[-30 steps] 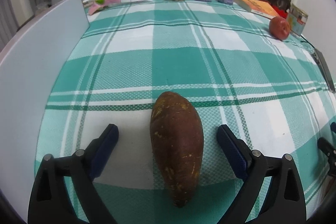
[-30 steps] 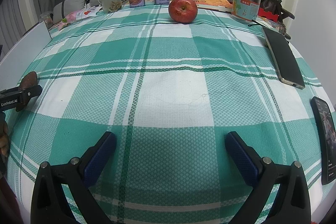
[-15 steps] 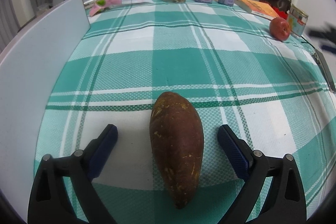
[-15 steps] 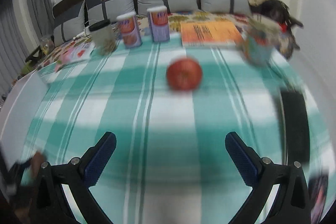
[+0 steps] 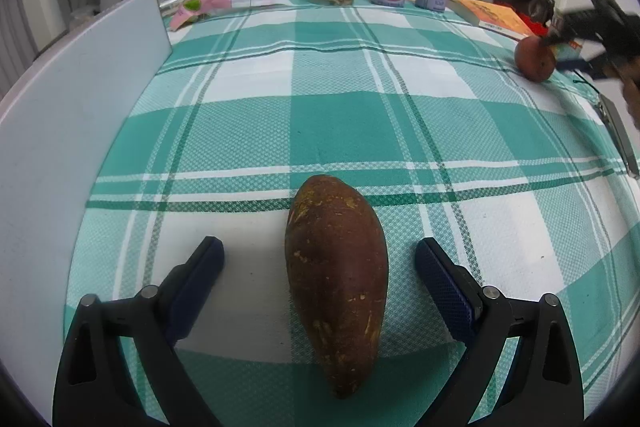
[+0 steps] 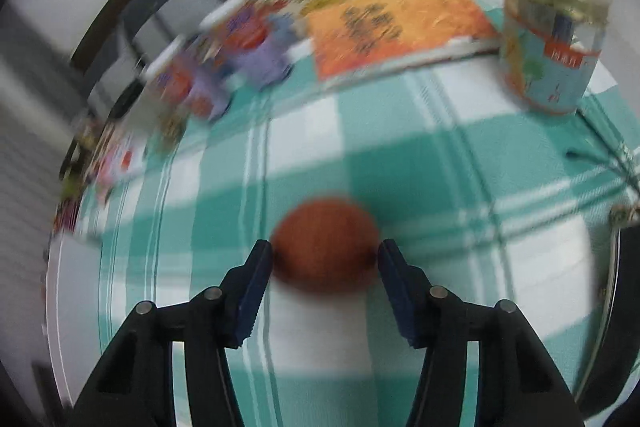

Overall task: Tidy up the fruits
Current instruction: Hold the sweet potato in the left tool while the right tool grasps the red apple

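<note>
Clamping round red apple (image 6: 325, 247): right hand-held gripper (image 6: 325, 259), just closed | left (image 5: 319, 259) apart, straddling rough sweet potato (image 5: 336, 279)

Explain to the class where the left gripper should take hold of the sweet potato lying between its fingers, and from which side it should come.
Grip the sweet potato across its thick middle, coming down from above. It lies lengthwise along the left gripper, pointed end nearest the camera, so the open fingers already flank its long sides. The tapered end would likely slip; the broad belly gives both pads a fuller surface.
</note>
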Available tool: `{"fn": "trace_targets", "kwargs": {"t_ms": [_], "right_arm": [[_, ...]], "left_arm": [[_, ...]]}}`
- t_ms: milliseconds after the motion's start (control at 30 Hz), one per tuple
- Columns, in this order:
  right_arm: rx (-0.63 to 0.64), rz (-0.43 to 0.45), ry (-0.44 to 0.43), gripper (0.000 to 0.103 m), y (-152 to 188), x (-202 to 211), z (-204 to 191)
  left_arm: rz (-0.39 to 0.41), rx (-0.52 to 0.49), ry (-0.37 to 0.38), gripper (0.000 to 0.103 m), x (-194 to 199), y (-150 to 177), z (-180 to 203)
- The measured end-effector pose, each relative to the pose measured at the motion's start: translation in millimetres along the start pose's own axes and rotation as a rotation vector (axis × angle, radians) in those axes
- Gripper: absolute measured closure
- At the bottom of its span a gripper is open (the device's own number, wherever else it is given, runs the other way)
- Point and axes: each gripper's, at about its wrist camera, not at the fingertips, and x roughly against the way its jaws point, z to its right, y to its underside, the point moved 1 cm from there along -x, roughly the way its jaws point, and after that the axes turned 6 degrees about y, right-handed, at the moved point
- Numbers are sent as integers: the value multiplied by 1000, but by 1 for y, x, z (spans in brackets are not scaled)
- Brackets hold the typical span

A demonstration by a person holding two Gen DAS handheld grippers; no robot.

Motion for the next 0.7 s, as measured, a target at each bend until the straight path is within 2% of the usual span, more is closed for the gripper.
{"fn": "trace_targets", "kwargs": {"t_ms": [100,200,267,400,533,600,700], "right_arm": [[55,-2,16,48,22,3,-4],[63,40,8,48,24,14,2],[41,68,18,48,15,22,8],[-88,161,23,47,-25,33,19],[-116,80,30,47,-53,0,17],[-85,45,34,48,-50,-15,13],[-10,66,-8,51,-26,-5,0]], "left_arm": [[0,0,0,5,0,0,0],[0,0,0,5,0,0,0],[0,0,0,5,0,0,0],[0,0,1,5,0,0,0],[0,0,1,5,0,0,0],[0,0,2,5,0,0,0],[0,0,1,5,0,0,0]]}}
